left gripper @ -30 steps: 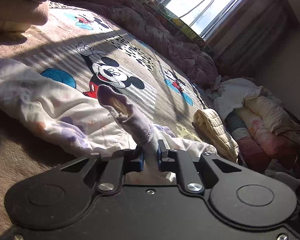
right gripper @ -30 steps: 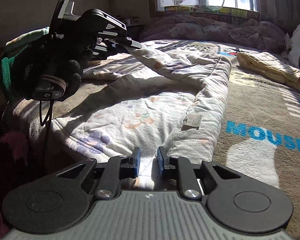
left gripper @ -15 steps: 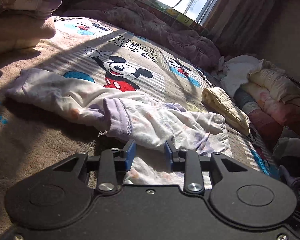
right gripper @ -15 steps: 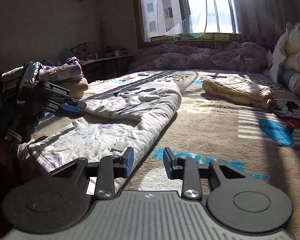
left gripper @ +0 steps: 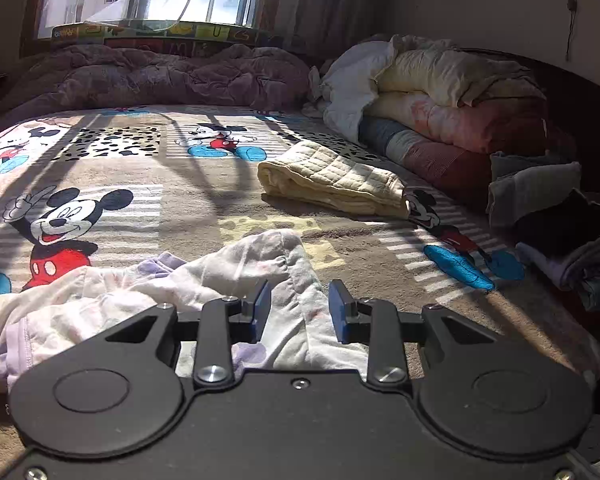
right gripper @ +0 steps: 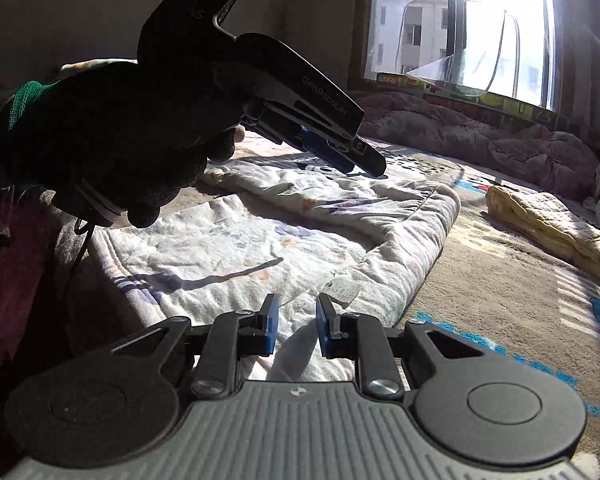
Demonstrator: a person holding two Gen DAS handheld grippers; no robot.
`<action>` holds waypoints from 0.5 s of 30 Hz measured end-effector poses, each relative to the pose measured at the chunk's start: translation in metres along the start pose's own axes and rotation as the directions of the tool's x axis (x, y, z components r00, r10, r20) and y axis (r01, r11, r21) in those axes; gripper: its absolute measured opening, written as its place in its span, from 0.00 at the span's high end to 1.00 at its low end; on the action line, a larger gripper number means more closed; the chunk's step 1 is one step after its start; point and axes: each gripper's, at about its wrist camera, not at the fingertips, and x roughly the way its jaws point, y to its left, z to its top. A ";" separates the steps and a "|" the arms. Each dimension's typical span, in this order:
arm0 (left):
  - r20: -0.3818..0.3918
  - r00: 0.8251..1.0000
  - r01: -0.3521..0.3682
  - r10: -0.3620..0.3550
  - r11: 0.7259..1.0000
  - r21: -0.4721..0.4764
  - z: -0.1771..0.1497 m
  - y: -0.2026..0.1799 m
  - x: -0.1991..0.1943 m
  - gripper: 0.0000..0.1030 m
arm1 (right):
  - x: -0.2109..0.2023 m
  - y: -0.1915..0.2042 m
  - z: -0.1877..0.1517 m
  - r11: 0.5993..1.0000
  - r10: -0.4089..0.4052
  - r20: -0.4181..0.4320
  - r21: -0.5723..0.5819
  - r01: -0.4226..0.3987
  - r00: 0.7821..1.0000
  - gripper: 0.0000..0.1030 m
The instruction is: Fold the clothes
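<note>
Left gripper fingers spread wide, empty, white printed garment bunched just under and between them. Right gripper fingers apart too, over the garment's near edge on the bed. Only the right view shows the gloved hand; beyond, the folded yellow cloth.

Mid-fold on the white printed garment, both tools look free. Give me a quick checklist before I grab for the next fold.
1. Left tool open, holding nothing: ok.
2. Right tool open, holding nothing: ok.
3. White printed garment lying flat: not ok, it is wrinkled with a fold ridge across it.
4. Purple-trimmed edge in view of the left tool: ok.
5. Folded yellow cloth apart from the garment: ok.
6. Underside layers of the garment aligned: cannot tell.
</note>
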 end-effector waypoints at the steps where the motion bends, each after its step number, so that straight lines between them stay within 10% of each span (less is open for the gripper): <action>1: -0.009 1.000 -0.007 0.007 1.000 0.026 0.011 0.001 0.013 0.70 | 0.002 -0.002 0.001 1.000 -0.006 0.001 0.005 0.006 1.000 0.78; 8: -0.243 0.970 0.071 -0.028 0.982 0.172 0.050 0.006 0.109 0.57 | 0.025 -0.014 -0.003 0.998 0.035 -0.037 0.061 -0.033 0.999 0.78; 9: -0.265 0.964 0.065 -0.020 0.985 0.162 0.047 0.008 0.117 0.79 | 0.027 -0.014 -0.003 0.997 0.041 -0.039 0.065 -0.039 0.998 0.77; 15: -0.251 0.966 -0.081 0.061 0.994 -0.071 0.004 0.032 0.135 0.76 | 0.036 -0.020 -0.003 0.989 0.086 -0.052 0.122 -0.079 0.995 0.76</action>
